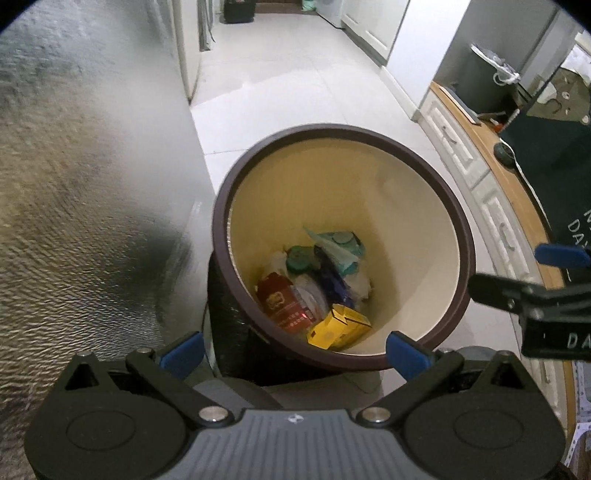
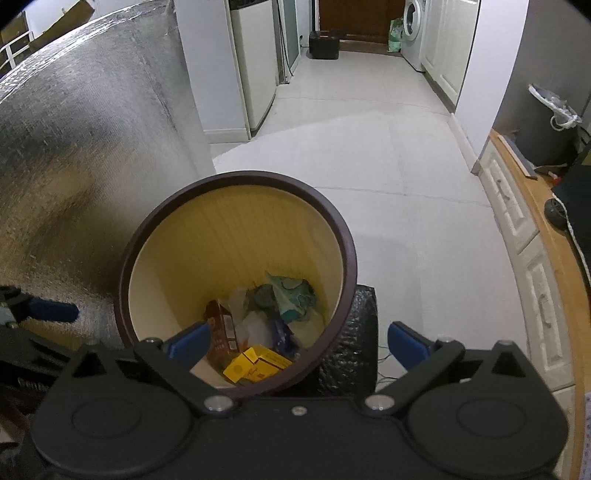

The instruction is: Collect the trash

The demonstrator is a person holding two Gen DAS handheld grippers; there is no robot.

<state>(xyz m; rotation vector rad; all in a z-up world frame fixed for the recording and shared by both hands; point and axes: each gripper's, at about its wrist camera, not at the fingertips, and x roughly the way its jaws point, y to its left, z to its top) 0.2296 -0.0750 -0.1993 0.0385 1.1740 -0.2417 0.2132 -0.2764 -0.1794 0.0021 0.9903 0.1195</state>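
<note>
Left gripper [image 1: 295, 350]: your jaws are spread wide, nothing between the blue pads [image 1: 183, 349]; it hangs above the near rim of the bin.
Right gripper [image 2: 297, 345]: also spread wide and empty, blue pads [image 2: 190, 341] straddling the near rim of the same bin. From your left wrist view it shows at the right edge, beside the bin.
Trash bin [image 1: 456, 221]: round, dark brown rim, cream inside wall, tilted mouth facing both your cameras. It sits on the floor, tight against the silver panel on your left.
Trash: all of it lies at the bottom of the bin. Yellow box [image 1: 340, 326] nearest you, red carton [image 1: 282, 304] just left of it, teal-and-white wrapper [image 1: 340, 249] at the far side, white crumpled plastic [image 1: 360, 284] and a dark blue wrapper [image 1: 334, 286] between them. Pieces overlap; you cannot tell exactly what touches what.
Black block [image 2: 349, 343]: dark textured thing under and right of the bin, touching its outer wall.
Silver panel [image 1: 92, 166]: textured foil-like surface, fills your left side.
Floor [image 2: 388, 166]: pale tiles running back to a doorway.
Right side: white drawer cabinet [image 2: 524, 236] with a wooden top [image 2: 532, 206]; grey bin with a tied bag [image 2: 550, 122] standing on it farther back.
Far end: washing machine [image 2: 413, 29] and a black box [image 2: 324, 45] on the floor.
</note>
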